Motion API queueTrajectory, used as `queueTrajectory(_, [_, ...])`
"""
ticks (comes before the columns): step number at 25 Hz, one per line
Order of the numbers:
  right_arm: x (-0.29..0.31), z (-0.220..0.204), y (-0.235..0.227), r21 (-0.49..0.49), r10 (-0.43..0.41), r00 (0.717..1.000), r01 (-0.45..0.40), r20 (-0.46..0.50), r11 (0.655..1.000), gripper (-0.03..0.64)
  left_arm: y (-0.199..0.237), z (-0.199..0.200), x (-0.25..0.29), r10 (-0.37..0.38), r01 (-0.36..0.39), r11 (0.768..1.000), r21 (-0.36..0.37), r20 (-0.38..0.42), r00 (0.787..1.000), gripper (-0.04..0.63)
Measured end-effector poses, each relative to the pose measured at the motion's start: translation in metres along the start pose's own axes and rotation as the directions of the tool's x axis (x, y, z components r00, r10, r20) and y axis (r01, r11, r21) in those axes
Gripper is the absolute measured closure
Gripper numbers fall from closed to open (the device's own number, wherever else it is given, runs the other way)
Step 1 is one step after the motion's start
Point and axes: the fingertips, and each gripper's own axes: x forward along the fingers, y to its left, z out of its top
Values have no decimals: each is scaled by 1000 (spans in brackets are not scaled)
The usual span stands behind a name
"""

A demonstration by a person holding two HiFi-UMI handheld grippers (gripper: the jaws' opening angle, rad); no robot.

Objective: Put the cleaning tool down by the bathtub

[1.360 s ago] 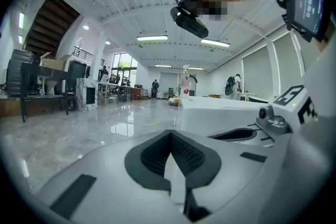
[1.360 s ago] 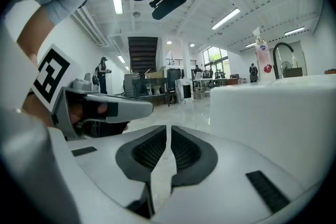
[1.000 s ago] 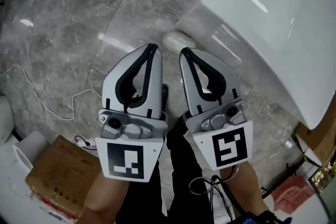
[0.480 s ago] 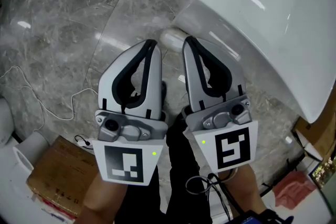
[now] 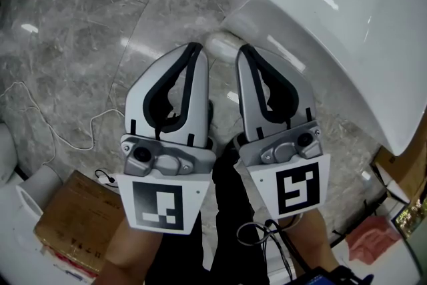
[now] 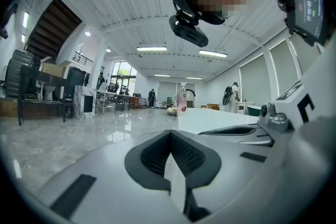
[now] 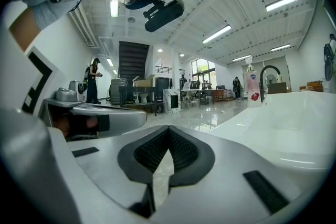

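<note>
Both grippers are held side by side over the grey marble floor, tips toward the white bathtub (image 5: pixel 347 30). My left gripper (image 5: pixel 195 48) is shut with nothing between its jaws. My right gripper (image 5: pixel 243 50) is shut and empty too. Just beyond the two tips a pale rounded object (image 5: pixel 223 42) lies on the floor against the tub's foot; I cannot tell what it is. In the left gripper view the closed left gripper (image 6: pixel 169 134) points along the tub's rim (image 6: pixel 210 118), with the pale object (image 6: pixel 172 110) far off. The right gripper (image 7: pixel 168 129) has the tub (image 7: pixel 283 113) at its right.
A cardboard box (image 5: pixel 73 217) and a white fixture (image 5: pixel 17 207) sit at the lower left. A thin white cable (image 5: pixel 63 133) trails over the floor. A bottle (image 7: pixel 253 89) and black faucet (image 7: pixel 266 78) stand on the tub's far end. Several people stand far off in the hall.
Both grippers have edged forward, so their tips are now closer to the pale object at the tub's foot. Both stay shut.
</note>
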Motion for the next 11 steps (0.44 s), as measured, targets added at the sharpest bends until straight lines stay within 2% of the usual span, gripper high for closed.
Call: queueTrajectory(11, [3, -3, 0, -3, -1, 1000, 1, 0, 1000, 604, 4, -4, 1, 1, -1, 1000, -5, -5, 1000, 581])
